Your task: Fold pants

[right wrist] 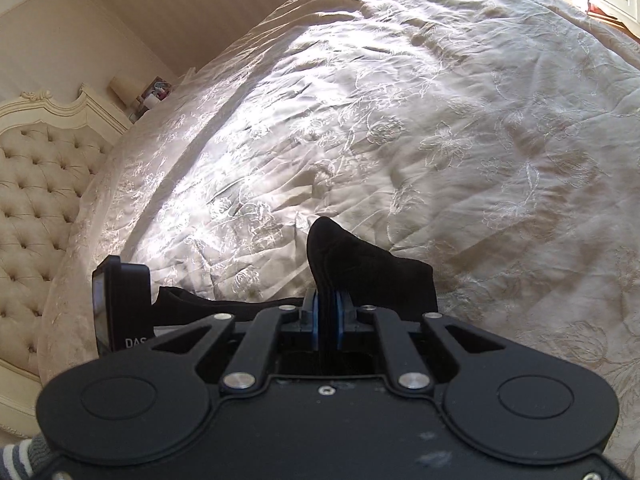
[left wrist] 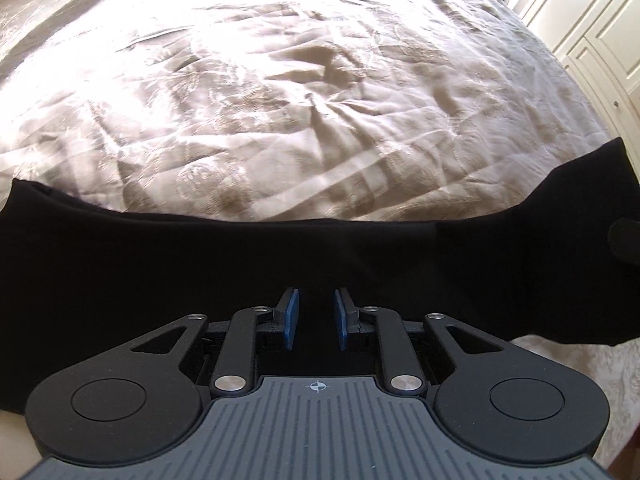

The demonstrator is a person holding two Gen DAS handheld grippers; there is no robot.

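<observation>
The black pants (left wrist: 280, 264) lie across the lower half of the frame on the cream bedspread (left wrist: 280, 100), the right gripper (right wrist: 328, 312) clamped on one end, the left gripper (left wrist: 316, 320) apart above them, so it should pinch the edge firmly before lifting.

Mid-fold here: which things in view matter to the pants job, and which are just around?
Job:
black pants
left gripper, jaws open over them
right gripper, jaws shut on pants
bedspread, work surface

Just around:
tufted headboard
lamp
white cupboards
</observation>
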